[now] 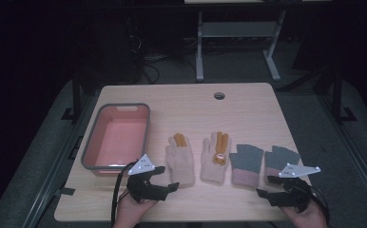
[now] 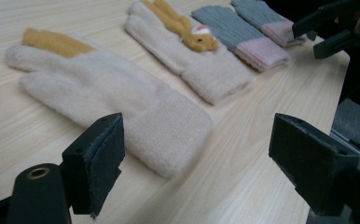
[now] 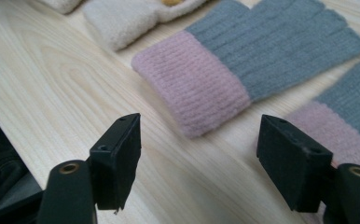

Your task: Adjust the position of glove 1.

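Left gripper (image 1: 165, 178) jaws wide, holding nothing, just beside the cuff of the cream knit glove with mustard fingers (image 1: 180, 159). Right gripper (image 1: 267, 186) jaws wide too, near the pink cuff of the grey ribbed glove (image 1: 245, 165). Four gloves lie in a row on the pale wooden table (image 1: 248, 102), right of the pink plastic bin (image 1: 96, 166).

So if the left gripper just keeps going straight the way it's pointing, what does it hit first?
Most likely the cuff of the nearest cream glove: it lies just ahead of the open left gripper, between its jaws. Depth is hard to judge, so it might skim the table first.
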A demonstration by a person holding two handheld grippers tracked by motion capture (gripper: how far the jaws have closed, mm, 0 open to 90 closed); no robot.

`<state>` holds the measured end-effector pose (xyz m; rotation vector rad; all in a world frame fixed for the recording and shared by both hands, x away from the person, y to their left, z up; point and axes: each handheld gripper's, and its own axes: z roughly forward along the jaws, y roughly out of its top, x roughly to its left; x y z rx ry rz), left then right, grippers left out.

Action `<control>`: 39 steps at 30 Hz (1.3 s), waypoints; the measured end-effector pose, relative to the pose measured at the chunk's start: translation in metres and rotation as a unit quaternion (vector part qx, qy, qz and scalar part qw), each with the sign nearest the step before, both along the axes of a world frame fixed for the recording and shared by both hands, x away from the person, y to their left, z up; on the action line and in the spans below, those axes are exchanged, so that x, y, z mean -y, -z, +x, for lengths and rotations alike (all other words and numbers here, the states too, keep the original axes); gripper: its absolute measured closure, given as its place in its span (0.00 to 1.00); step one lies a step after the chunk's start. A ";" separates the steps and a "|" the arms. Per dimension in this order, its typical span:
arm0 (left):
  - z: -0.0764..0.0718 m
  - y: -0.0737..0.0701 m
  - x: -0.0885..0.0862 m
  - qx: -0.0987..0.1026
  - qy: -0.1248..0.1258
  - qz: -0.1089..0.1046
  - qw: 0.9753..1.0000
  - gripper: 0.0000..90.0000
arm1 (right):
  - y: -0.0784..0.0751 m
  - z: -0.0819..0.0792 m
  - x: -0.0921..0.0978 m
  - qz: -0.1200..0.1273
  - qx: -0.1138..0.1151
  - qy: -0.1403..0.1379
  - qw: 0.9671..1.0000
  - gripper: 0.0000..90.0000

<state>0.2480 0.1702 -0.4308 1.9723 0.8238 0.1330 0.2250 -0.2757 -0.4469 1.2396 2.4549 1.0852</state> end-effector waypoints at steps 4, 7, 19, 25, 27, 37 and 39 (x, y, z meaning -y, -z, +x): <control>0.001 -0.001 -0.002 -0.003 -0.004 -0.007 1.000 0.20 | -0.001 -0.001 -0.003 0.002 0.002 -0.005 1.000 0.32; 0.002 0.001 -0.002 -0.008 0.000 -0.010 1.000 0.20 | -0.001 0.000 -0.006 0.001 -0.004 -0.008 1.000 0.32; 0.001 0.001 -0.002 -0.007 0.001 -0.011 1.000 0.20 | -0.014 0.014 -0.028 -0.007 -0.013 -0.039 0.999 0.28; 0.000 -0.001 -0.001 0.000 0.003 -0.007 1.000 0.20 | -0.020 0.026 -0.042 -0.018 -0.022 -0.061 0.998 0.27; 0.000 -0.001 -0.001 -0.002 0.004 -0.008 1.000 0.20 | -0.024 0.033 -0.048 -0.019 -0.023 -0.067 0.997 0.26; -0.001 -0.002 0.000 0.000 0.004 -0.009 1.000 0.20 | -0.037 0.053 -0.068 -0.040 -0.027 -0.090 0.995 0.27; 0.000 -0.003 -0.001 0.003 0.005 -0.006 1.000 0.20 | -0.041 0.059 -0.073 -0.041 -0.026 -0.093 0.994 0.27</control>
